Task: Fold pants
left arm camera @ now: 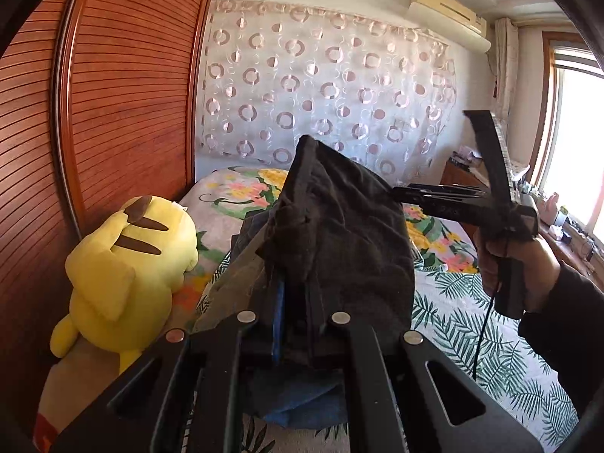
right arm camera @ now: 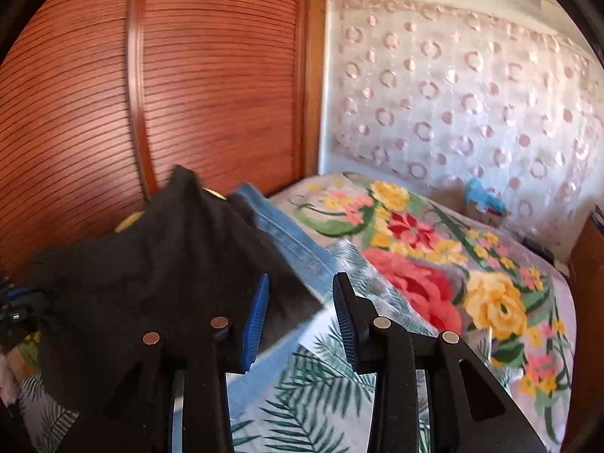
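1. Left gripper point(left arm camera: 292, 298), lower centre of the left wrist view: its jaws are pressed together on a bunch of the dark pants point(left arm camera: 339, 234), which rise lifted into mid-frame.
2. Blue denim fabric point(left arm camera: 298, 404) shows below and behind the clamped cloth.
3. At lower left of that view, a yellow plush toy point(left arm camera: 124, 268) sits against the slatted wooden wardrobe door point(left arm camera: 124, 105).
4. At right of that view, the right gripper point(left arm camera: 445, 196) points left, its tips at the edge of the pants; contact cannot be told.
5. Right gripper point(right arm camera: 302, 321), lower centre of the right wrist view: jaws spread, with nothing pinched.
6. Pants point(right arm camera: 158, 287) hang at the left of that view, overlapping the left finger point(right arm camera: 256, 324).
7. Floral bedspread point(right arm camera: 453, 283) fills the right side.
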### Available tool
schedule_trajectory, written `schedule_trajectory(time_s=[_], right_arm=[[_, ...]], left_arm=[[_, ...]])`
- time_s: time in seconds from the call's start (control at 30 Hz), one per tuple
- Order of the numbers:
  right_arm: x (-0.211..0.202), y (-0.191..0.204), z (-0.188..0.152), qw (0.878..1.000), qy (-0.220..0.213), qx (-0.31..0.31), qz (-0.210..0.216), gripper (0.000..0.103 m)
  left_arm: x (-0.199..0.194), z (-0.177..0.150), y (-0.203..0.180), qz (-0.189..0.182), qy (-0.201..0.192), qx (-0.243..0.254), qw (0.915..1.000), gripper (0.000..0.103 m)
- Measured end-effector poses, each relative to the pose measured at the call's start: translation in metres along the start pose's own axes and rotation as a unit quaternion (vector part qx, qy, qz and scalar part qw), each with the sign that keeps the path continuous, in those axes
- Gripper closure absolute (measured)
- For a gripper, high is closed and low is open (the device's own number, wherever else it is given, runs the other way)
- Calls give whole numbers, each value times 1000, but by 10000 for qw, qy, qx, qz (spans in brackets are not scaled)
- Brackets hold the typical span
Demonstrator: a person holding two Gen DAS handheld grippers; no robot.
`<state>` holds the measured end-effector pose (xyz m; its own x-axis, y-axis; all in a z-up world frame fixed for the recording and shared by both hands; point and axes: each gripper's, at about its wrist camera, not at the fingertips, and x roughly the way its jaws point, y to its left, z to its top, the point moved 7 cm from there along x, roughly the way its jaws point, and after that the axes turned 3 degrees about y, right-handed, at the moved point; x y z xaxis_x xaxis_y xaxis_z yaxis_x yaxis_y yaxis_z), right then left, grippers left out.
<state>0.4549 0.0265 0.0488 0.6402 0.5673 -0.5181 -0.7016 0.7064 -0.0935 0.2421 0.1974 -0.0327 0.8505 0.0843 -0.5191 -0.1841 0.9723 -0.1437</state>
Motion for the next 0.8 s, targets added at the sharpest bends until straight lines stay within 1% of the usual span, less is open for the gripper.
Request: schedule_trajectory(time_s=[0.1, 0.17, 0.33, 0.5, 0.53, 0.67, 0.7, 0.73, 0.8], right_arm=[[10, 4, 3, 9998, 108, 80, -115, 66], [10, 14, 5, 9999, 90, 42, -80, 66], [-19, 29, -1, 9999, -71, 130, 66, 66], [-60, 41, -24, 9994, -240, 189, 142, 66], [-69, 44, -29, 9993, -272, 215, 150, 66], [-103, 54, -49, 9990, -369, 231, 25, 66], [-111, 57, -54, 9990, -395, 222, -29, 66], [-119, 59, -58, 9988, -430, 228, -66, 66], [-133, 63, -65, 9985, -460, 275, -111, 66]], left_arm=[[-1, 0, -1, 47, 43, 68, 10000, 94], [-3, -1, -1, 72, 62, 111, 9999, 94], [-10, -1, -2, 176, 67, 158, 9997, 94], [-23, -2, -8, 251, 44, 271, 9993, 94], [-26, -3, -10, 231, 43, 286, 9993, 89], [-35, -7, -20, 233, 12, 400, 9989, 77], [-37, -8, -22, 223, 4, 432, 9988, 68], [-39, -9, -25, 192, -21, 452, 9988, 56], [-44, -11, -30, 130, -77, 484, 9987, 54]])
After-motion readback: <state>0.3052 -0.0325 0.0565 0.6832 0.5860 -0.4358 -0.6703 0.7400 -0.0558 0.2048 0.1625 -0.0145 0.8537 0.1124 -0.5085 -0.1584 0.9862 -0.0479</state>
